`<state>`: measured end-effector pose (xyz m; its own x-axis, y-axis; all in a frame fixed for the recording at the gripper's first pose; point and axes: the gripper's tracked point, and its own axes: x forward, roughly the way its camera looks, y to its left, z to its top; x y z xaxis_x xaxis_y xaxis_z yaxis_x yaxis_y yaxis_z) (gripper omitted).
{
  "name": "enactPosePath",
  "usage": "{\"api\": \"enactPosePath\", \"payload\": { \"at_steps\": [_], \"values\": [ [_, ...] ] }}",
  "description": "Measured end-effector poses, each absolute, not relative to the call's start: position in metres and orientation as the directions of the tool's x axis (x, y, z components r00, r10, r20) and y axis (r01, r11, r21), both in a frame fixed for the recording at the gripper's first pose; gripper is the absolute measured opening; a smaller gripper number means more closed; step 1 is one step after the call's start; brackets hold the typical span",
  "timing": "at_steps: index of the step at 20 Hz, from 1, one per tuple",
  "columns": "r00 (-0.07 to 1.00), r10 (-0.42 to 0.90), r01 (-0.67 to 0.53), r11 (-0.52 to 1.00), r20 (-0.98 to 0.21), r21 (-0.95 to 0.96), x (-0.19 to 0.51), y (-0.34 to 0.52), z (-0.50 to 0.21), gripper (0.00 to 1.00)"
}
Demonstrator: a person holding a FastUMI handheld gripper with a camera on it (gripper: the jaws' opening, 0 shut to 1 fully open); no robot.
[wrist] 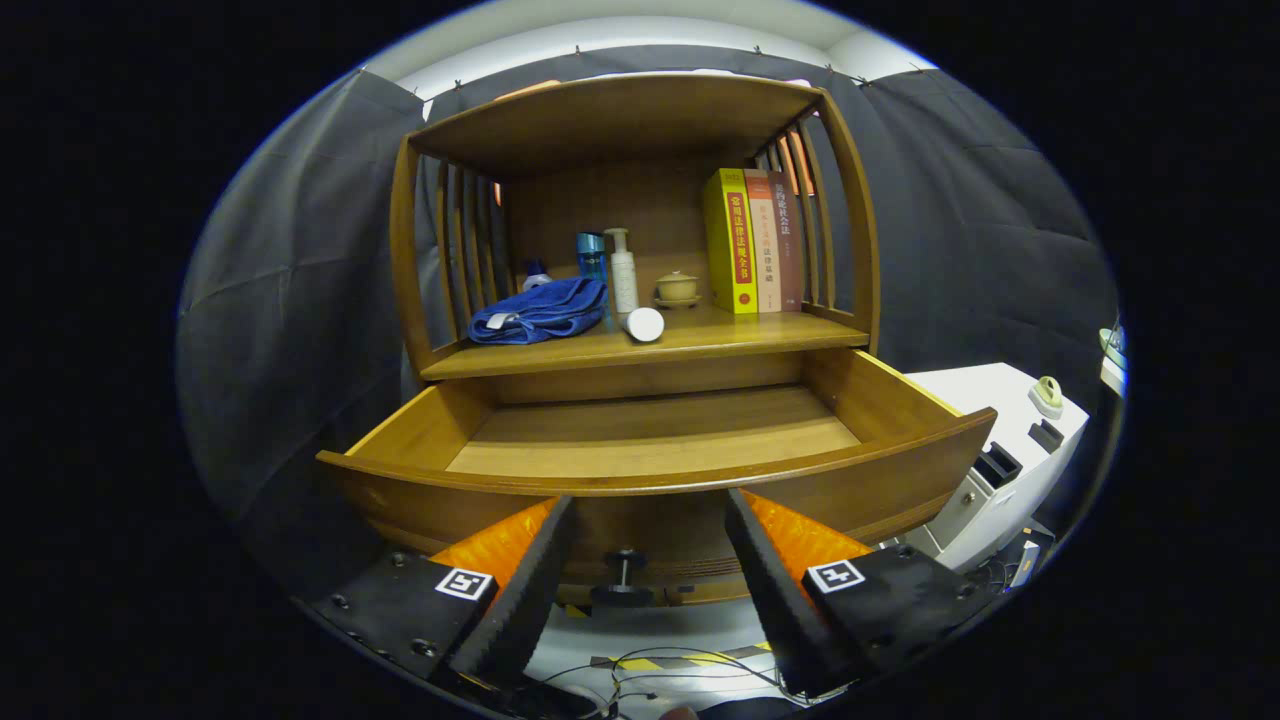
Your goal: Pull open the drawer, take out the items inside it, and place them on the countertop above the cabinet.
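The wooden drawer (900, 455) stands pulled open just beyond my fingers, and the part of its floor I see is bare. Its small dark knob (622, 575) sits on the drawer front, between my fingertips. My gripper (648, 510) is open, with nothing held. On the countertop (760, 335) above the drawer lie a folded blue towel (540, 312) and a white cylinder on its side (644, 324). Behind them stand a blue bottle (591, 255), a white pump bottle (623, 270) and a small lidded cup (677, 288).
Three upright books (755, 240) lean against the slatted right side of the shelf unit (620, 120). A white machine (1000, 470) stands to the right of the drawer. Cables and yellow-black tape (660, 662) lie on the floor below.
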<state>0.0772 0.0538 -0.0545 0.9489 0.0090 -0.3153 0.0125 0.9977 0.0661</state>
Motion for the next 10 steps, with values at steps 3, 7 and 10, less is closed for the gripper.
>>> {"api": "enactPosePath", "payload": {
  "at_steps": [3,7,10],
  "values": [
    [0.956,-0.013,0.027,0.999,-0.294,0.044,0.081,0.053,-0.057,0.96],
    [0.957,-0.010,0.025,0.999,-0.289,0.047,0.092,0.052,-0.055,0.96],
    [0.957,-0.012,0.024,0.999,-0.288,0.040,0.106,0.051,-0.054,0.96]
  ]
}}
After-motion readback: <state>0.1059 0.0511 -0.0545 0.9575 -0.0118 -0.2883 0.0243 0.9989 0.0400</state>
